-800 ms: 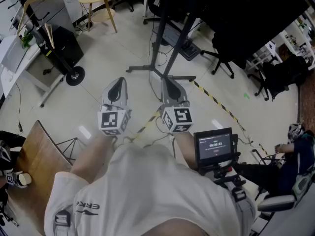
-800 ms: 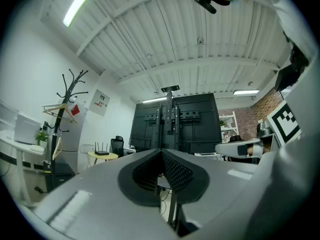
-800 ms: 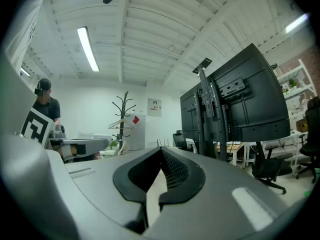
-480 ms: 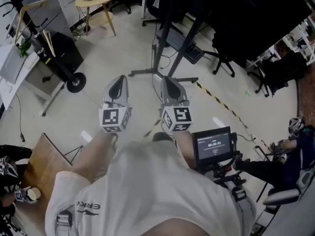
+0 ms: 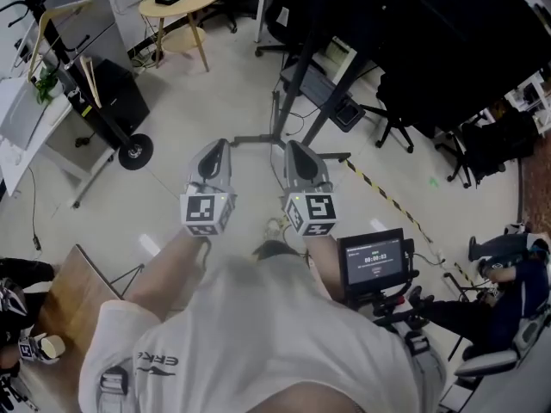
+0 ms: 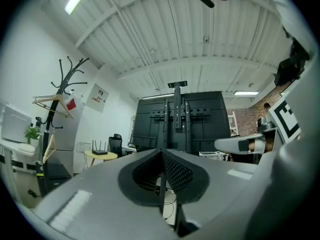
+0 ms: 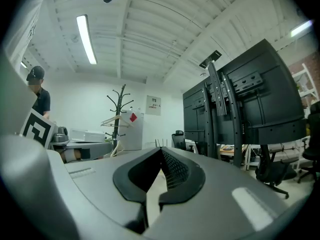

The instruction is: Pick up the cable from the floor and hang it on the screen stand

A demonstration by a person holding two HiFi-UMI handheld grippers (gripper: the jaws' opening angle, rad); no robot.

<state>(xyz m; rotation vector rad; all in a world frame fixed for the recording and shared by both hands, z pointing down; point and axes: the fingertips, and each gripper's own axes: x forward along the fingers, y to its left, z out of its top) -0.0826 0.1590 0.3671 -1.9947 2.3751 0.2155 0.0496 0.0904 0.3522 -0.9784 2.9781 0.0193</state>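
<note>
On the pale floor [image 5: 198,93] the cable [image 5: 274,227] lies close in front of the person, not yet picked up, near the stand [image 5: 277,114], and the left gripper [image 5: 214,149] and right gripper [image 5: 295,151] have closed, empty jaws.

White short-sleeved T-shirt [image 5: 258,334] with dark sleeve lettering; grey left hand-held gripper [image 5: 213,151] and right hand-held gripper [image 5: 296,151] carry black-and-white marker cubes [image 5: 205,213].

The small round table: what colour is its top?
The table top is pale yellow; the head view shows it best.
</note>
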